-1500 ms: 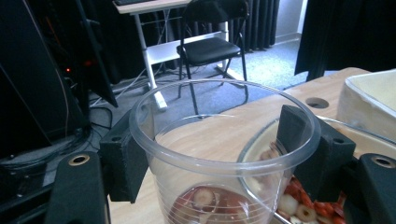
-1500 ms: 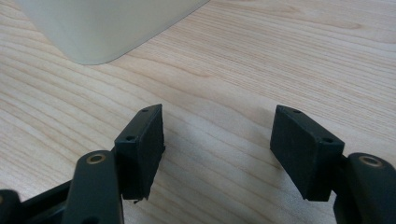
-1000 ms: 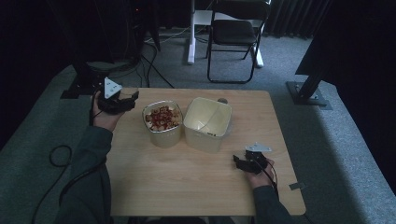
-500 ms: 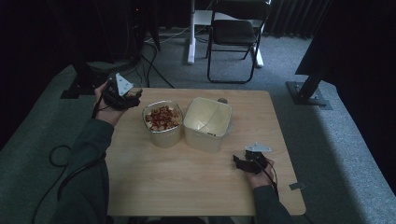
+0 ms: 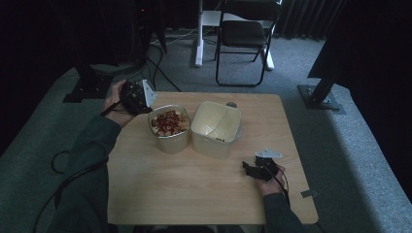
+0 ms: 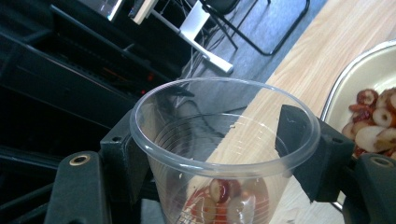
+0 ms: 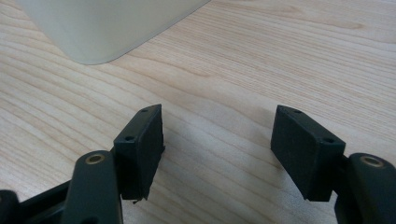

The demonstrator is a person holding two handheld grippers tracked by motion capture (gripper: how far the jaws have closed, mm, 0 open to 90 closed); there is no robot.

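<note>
While clamped, clear cup sits between left gripper jaws — upright.

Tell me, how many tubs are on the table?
2. One tub, full of red and white slices, sits near the left gripper. The other tub, nearly empty, stands right beside it, mid-table.

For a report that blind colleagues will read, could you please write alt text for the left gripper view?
The left gripper holds a clear plastic cup between its two black jaws, with a few red and white sliced pieces at the cup's bottom. At the right edge, a container of the same pieces stands on a wooden table. Behind lie dark floor and chair legs.
</note>
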